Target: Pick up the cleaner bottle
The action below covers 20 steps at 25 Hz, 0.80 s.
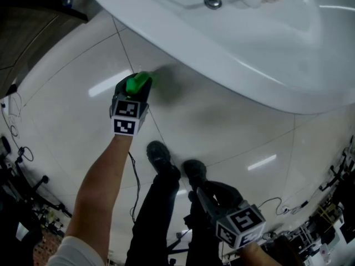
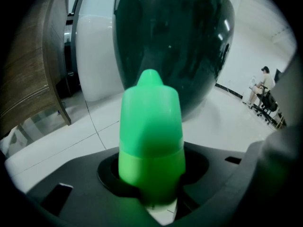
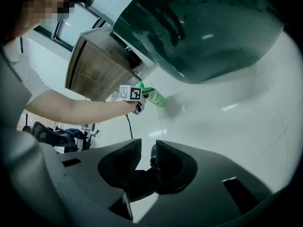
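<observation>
The cleaner bottle [image 1: 140,82] is bright green and shows at the upper left of the head view, close to the bathtub's side. My left gripper [image 1: 136,91] is shut on it. In the left gripper view the bottle's green cap and neck [image 2: 150,126] fill the round gap of the left gripper [image 2: 151,176], touching both jaws. The right gripper view shows the bottle [image 3: 155,97] tilted, sticking out past the left gripper [image 3: 140,103]. My right gripper [image 1: 201,196] hangs low near my feet, its jaws [image 3: 147,155] close together with nothing between them.
A large white bathtub [image 1: 249,60] overhangs the glossy white tiled floor [image 1: 233,126]. A wooden cabinet [image 2: 23,79] stands to the left. My shoes [image 1: 161,157] and a black cable [image 1: 135,182] are on the floor. A person [image 2: 262,84] sits far off at the right.
</observation>
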### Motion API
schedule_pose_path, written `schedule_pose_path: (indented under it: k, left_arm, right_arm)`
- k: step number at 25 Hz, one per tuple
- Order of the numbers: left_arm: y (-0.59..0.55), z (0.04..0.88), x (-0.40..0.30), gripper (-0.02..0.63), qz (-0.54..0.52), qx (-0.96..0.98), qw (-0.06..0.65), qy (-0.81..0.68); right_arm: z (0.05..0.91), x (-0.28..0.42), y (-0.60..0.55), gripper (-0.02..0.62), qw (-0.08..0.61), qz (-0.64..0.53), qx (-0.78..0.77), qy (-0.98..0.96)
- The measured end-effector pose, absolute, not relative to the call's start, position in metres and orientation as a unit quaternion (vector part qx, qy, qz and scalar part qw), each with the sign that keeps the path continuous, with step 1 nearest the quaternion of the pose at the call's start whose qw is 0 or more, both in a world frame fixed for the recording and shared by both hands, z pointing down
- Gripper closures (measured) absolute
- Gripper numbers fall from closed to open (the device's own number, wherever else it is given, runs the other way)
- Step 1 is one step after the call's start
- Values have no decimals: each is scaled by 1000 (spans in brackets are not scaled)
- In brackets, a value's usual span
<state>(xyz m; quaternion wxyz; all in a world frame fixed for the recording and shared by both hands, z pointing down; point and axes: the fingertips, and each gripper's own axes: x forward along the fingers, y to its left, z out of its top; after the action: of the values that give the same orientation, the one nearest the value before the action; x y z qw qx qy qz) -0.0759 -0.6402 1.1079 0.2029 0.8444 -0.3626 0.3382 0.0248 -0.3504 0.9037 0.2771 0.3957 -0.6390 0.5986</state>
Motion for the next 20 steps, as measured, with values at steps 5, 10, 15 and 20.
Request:
schedule_pose_path:
  k: [5, 10, 15, 20]
  left_arm:
    - [-632, 1046, -74, 436, 295, 864, 194, -358]
    - [-628, 991, -82, 436, 278, 871, 183, -362]
    - [-637, 938, -85, 436, 259, 873, 169, -377]
    - [-647, 887, -90, 436, 244, 876, 151, -387]
  right_arm:
    - [891, 21, -358, 492, 270, 582, 393, -659]
    - [861, 15, -372, 492, 263, 565, 386, -680]
    - [837, 22, -374, 492, 259, 546, 389, -695]
    - [815, 25, -373, 492, 256, 532, 389, -707]
